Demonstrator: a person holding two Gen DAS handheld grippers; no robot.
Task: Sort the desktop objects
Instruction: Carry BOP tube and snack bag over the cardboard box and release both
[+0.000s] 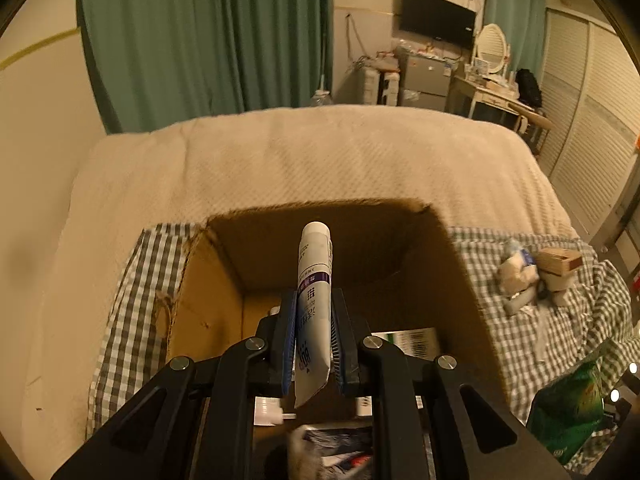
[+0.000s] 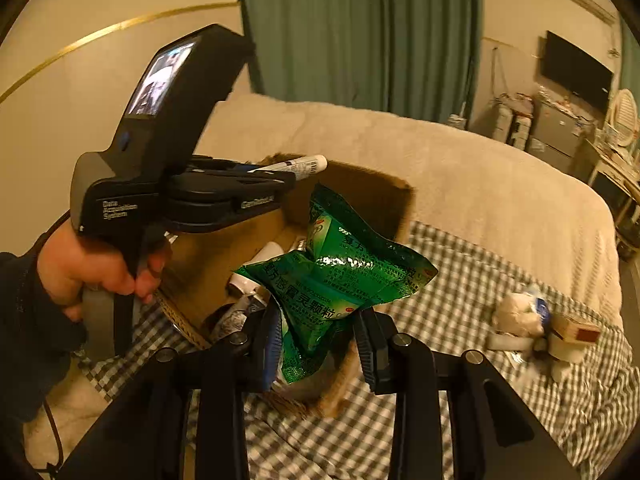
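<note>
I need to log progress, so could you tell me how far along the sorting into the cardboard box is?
Roughly midway. Several items already lie in the cardboard box. In hand: the left tool grips a white tube above the box, and the right tool holds a green packet at its rim. A small pile on the checked cloth remains.

A home bedroom, wide bed under a beige textured blanket [image 1: 304,160], long green curtains [image 1: 208,32] at the far wall, black wall-mounted flat television [image 1: 438,18], white dressing table with oval mirror [image 1: 493,46] far right, louvred white wardrobe doors [image 1: 580,112]
</note>
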